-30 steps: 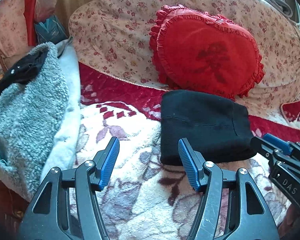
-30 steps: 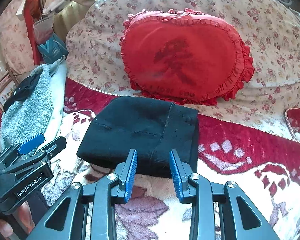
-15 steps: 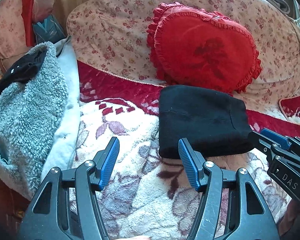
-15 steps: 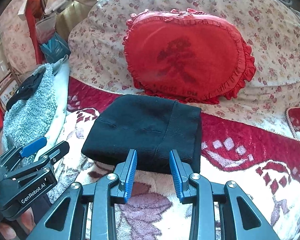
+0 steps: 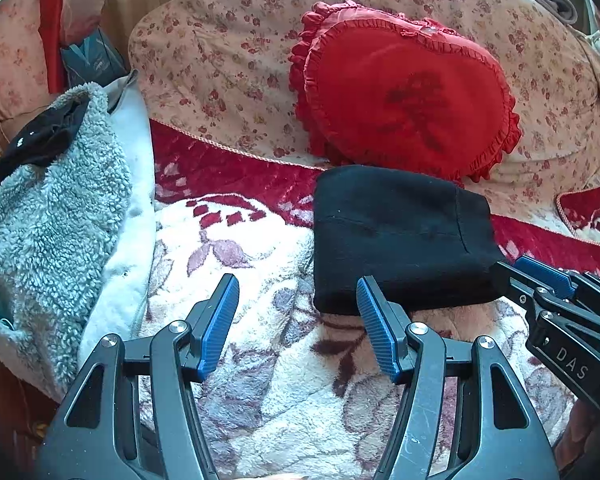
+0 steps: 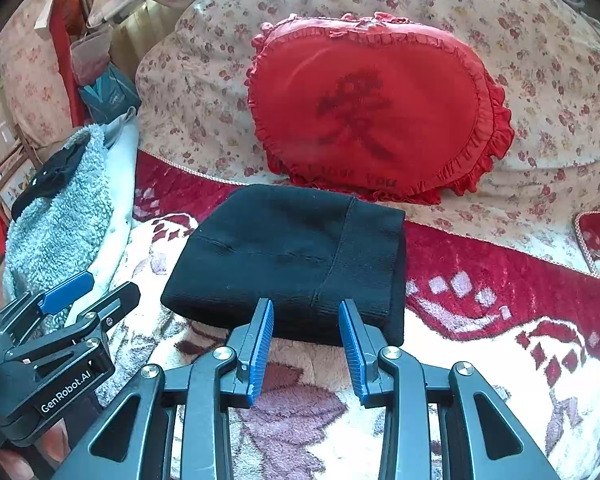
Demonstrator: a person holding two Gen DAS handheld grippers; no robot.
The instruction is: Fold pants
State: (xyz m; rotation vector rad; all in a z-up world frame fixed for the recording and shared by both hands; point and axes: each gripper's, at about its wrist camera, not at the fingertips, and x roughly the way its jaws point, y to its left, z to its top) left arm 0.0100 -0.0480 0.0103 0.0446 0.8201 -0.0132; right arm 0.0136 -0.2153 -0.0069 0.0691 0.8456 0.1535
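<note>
While both tools hang over the floral blanket (image 5: 284, 380), the black pants (image 5: 396, 240) lie folded into a compact block at centre frame, resting flat on the blanket just in front of the red heart cushion (image 5: 404, 96). Far edge of the pants touches or nearly touches the cushion's frill; cannot tell which.

Left gripper (image 5: 298, 320): jaws spread wide, released, nothing between them. In the left wrist view its right pad overlaps the near left corner of the pants; contact not determinable. The same tool shows at lower left of the right wrist view (image 6: 88, 296).

Right gripper (image 6: 306, 344): jaws part-way apart, released, not pressing on cloth. The near edge of the pants sits just beyond the pad tips, right of the seam line. It also appears at the right edge of the left wrist view (image 5: 540, 280), tips just beside the pants' right near corner.

Grey fleece garment (image 5: 52, 216) is heaped at left of frame, well apart from the pants, with a small black item on top. Floral sofa back (image 5: 228, 52) fills the upper frame.
</note>
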